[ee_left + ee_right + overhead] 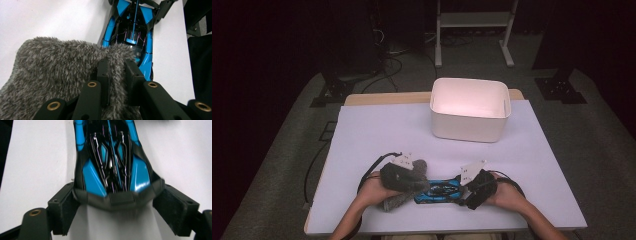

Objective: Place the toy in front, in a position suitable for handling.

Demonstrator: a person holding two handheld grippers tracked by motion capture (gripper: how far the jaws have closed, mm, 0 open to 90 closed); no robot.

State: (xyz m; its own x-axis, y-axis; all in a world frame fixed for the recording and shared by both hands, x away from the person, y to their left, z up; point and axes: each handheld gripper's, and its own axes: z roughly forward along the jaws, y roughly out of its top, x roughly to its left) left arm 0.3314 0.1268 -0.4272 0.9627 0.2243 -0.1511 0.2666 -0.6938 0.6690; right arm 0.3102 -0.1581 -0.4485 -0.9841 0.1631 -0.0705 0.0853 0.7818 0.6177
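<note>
Centrally, on one white-covered table (377, 130), a person is wiping one blue-and-black toy race car (438, 191) lying near the front edge, between the two grippers; one white plastic bin (470, 109) is standing well apart toward the far side. The right gripper (117, 206) is bracing the car's end, its jaws standing on either side of the bodywork and touching it, so it appears to be clamping the car. The left gripper (117, 72) is clenching one grey furry cloth (57, 72), a fold pinched tightly between its jaws, and the cloth's edge is overlapping the car's near end. To do this step well, the right grip should probably be keeping the car steady while the left is drawing the cloth lengthwise along the shell, pressing lightly so the car is not sliding sideways.
</note>
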